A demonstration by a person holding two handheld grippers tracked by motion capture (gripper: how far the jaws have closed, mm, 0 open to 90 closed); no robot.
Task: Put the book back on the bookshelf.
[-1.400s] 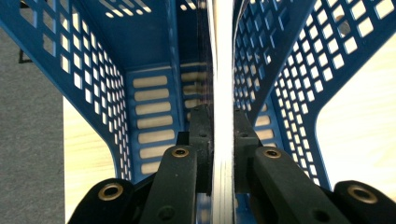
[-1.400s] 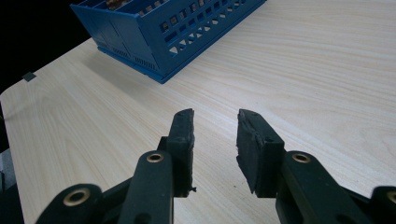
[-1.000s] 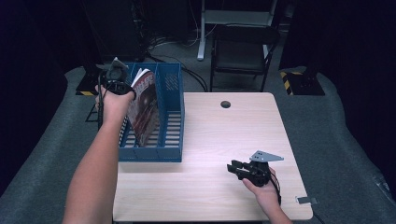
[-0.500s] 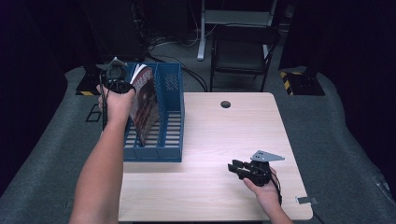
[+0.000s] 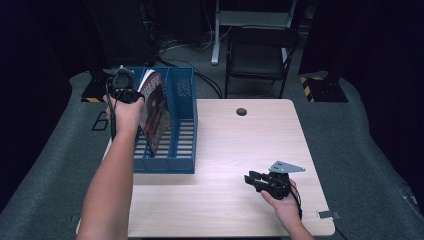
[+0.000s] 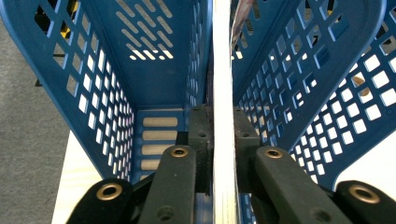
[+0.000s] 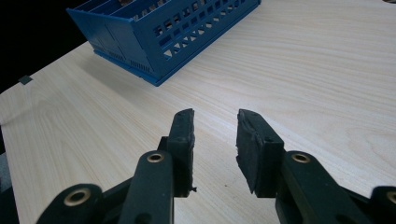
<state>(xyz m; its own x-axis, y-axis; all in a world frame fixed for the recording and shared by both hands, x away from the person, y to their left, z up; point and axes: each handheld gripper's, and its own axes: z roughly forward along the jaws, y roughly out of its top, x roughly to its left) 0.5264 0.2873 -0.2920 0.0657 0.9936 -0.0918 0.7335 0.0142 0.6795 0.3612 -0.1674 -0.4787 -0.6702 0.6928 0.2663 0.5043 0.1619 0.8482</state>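
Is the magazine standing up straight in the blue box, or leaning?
Leaning. The magazine tilts inside the blue file box, its top edge between the left gripper jaws.

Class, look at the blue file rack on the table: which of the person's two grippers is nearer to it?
Left. The left gripper is at the blue file rack's top, its jaws around a magazine standing inside. The right gripper rests on the table, well apart.

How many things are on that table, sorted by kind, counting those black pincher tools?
Blue file rack: 1
Magazine, standing in the rack: 1
Black grippers, left gripper and right gripper: 2
Total: 4
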